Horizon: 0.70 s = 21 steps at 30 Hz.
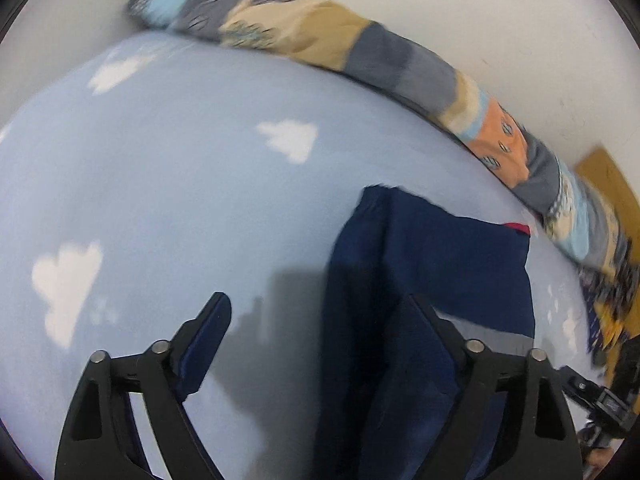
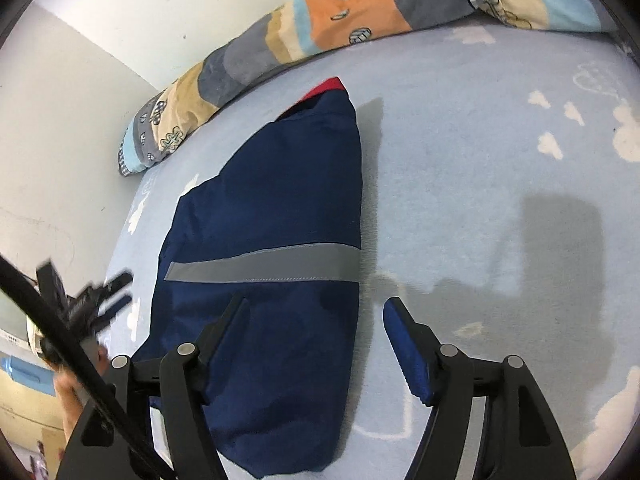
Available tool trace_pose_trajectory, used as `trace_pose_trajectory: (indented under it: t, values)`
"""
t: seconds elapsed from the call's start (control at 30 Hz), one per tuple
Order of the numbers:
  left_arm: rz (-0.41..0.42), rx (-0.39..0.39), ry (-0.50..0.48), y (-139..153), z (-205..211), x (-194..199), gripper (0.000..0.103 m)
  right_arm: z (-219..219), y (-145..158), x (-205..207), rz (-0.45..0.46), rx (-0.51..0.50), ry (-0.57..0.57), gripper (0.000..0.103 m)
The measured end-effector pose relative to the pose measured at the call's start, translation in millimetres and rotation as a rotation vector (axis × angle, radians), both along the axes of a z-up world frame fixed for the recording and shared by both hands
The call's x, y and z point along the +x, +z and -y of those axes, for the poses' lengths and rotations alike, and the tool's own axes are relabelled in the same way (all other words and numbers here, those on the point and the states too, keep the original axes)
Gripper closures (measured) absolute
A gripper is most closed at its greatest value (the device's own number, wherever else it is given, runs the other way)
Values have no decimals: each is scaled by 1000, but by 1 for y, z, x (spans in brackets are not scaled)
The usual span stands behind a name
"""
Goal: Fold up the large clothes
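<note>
Both claws stand with their jaws apart and nothing is between the pads. The left claw hangs over the bed sheet, light blue with white clouds, and points steeply down. Its left finger is over bare sheet, while its right finger is in front of the navy garment, so the near left edge of the cloth runs up between the two fingers. Whether that right finger touches the cloth I cannot tell. The right claw also points steeply down; its left finger is over the garment and its right finger is over bare sheet, with the right edge of the cloth running between them.

The garment lies flat on the bed as a long folded shape, its length running away from the claws toward the far edge of the bed. A rolled patchwork quilt in grey, beige, orange and light blue lies along that far edge, against the white wall.

Only the right wrist view shows the whole garment: a grey reflective band crosses it near the claw, and a red part shows at its far end, near the quilt. That view also shows the left claw at the left side, blurred, beside the cloth. The left wrist view is blurred; it shows more of the bare sheet at the left and, at its lower right corner, a part of the right claw.
</note>
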<state>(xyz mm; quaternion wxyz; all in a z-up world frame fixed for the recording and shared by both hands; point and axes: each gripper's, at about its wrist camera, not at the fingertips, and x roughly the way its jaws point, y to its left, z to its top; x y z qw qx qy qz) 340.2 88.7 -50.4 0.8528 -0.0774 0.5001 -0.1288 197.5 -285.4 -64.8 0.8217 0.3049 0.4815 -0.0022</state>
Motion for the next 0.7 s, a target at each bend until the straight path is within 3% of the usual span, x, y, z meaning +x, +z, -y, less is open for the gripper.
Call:
trace_pose_trajectory:
  t: [0.07,0.1,0.2,0.27,0.43,0.6,0.7]
  values:
    - [-2,81,-67,-4,19,16,22,1,0,-2,7,25,22,29]
    - [-38,69,-99,-13,23,25,22,3,-2,-2,11,45,34,29]
    - [-231,-97,-148,-47,15,45,22,13,-12,-3,7,119,39,25]
    - [-286,-179,-128,-59,4,50,15,20,-20,0,-18,140,21,25]
    - [-312,-284,-200,-71,6,48,5,21,-26,4,-23,164,4,25]
    - [-327,-282,-343,-72,30,39,2,17,-31,3,-39,153,17,25]
    - [-404,-404,-458,-76,41,32,2,18,-35,3,-49,156,14,25]
